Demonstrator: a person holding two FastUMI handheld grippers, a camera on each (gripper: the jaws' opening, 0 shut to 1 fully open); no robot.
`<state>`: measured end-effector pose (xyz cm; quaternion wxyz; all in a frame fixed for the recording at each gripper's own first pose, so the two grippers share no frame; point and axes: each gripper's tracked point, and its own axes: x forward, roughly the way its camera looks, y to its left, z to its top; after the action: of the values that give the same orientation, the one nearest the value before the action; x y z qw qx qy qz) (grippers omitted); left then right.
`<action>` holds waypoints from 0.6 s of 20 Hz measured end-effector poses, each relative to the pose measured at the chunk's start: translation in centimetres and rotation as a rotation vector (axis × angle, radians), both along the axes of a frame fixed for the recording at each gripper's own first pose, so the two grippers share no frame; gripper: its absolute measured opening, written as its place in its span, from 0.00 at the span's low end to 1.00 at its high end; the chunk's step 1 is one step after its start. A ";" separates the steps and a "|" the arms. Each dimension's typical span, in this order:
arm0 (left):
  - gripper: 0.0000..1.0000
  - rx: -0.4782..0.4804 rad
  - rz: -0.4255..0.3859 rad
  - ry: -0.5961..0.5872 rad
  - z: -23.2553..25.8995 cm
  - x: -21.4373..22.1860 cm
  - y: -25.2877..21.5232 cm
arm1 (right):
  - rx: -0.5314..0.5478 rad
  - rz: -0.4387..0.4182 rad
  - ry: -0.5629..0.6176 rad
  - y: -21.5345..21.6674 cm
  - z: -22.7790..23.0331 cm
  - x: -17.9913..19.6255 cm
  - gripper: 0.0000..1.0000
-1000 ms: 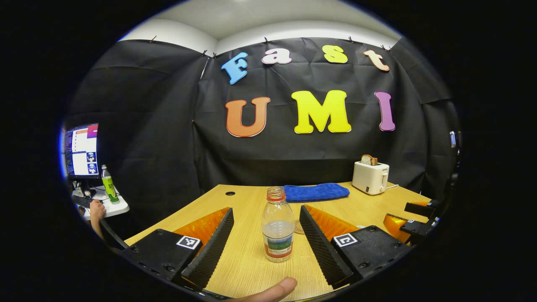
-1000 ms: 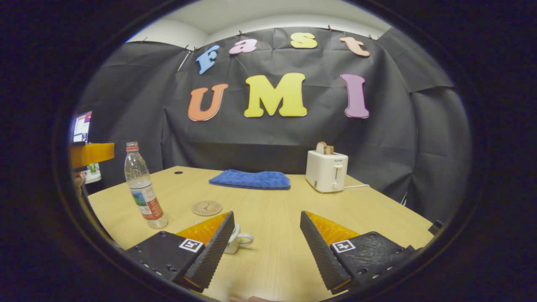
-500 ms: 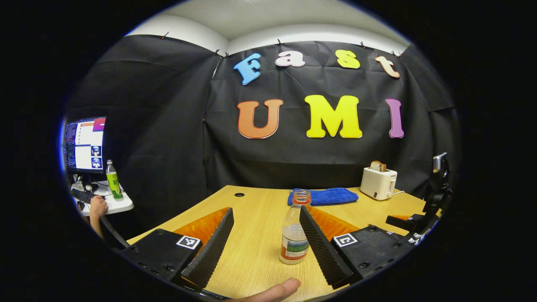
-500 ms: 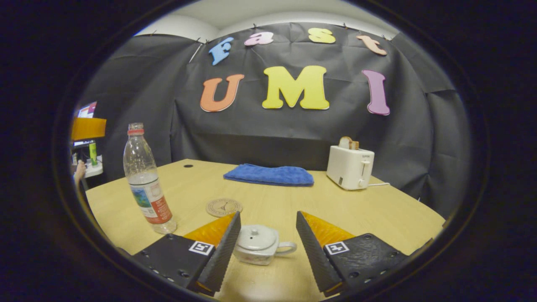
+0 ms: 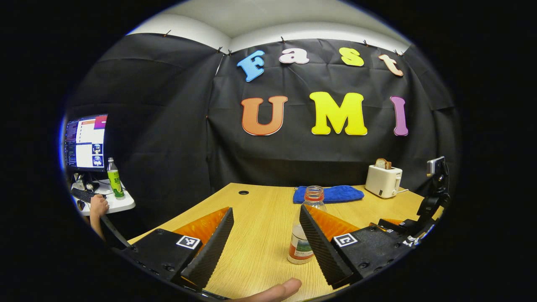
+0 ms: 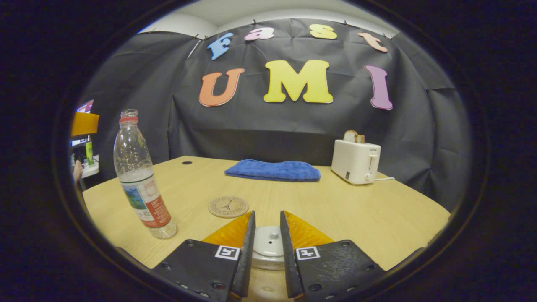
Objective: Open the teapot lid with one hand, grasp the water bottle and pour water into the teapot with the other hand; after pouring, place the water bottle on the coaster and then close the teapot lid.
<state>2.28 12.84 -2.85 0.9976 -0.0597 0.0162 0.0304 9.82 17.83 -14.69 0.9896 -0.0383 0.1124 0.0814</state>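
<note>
A clear uncapped water bottle (image 5: 303, 241) with a red neck ring, partly filled, stands on the wooden table (image 5: 256, 251). My left gripper (image 5: 266, 209) is open, and the bottle is partly hidden behind its right finger. In the right gripper view the bottle (image 6: 140, 188) stands at left, and a round coaster (image 6: 228, 206) lies just beyond the fingertips. My right gripper (image 6: 267, 214) is narrowed over the white teapot (image 6: 268, 251). The lid knob (image 6: 273, 232) sits between the fingers with a small gap on each side. The right gripper (image 5: 398, 226) also shows at the far right of the left gripper view.
A folded blue towel (image 6: 272, 170) and a white toaster (image 6: 355, 161) holding bread sit at the table's back. A side desk (image 5: 107, 205) with a monitor (image 5: 86, 142) and a green bottle (image 5: 113, 184) stands at left, with a person's hand (image 5: 97, 205) there. A fingertip (image 5: 272, 290) shows at the bottom.
My right gripper came down over the teapot and its fingers closed in from wide apart to narrow around the lid knob. In the left gripper view the bottle slid right, behind the right finger.
</note>
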 end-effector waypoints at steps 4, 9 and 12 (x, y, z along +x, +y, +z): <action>1.00 0.000 -0.003 -0.002 -0.1 0.2 0.0 | 0.022 -0.021 -0.024 -0.9 0.3 0.0 0.15; 0.99 -0.017 -0.024 0.003 -0.5 0.6 -0.4 | 0.064 -0.007 -0.015 -0.9 0.3 0.0 0.02; 0.99 -0.022 -0.076 0.010 -1.0 0.9 -1.4 | 0.091 0.001 -0.005 -0.9 0.5 -0.3 0.02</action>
<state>3.18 11.41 -3.87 0.9973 -0.0697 0.0239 -0.0073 9.48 16.89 -14.16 0.9905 0.0065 0.1063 0.0867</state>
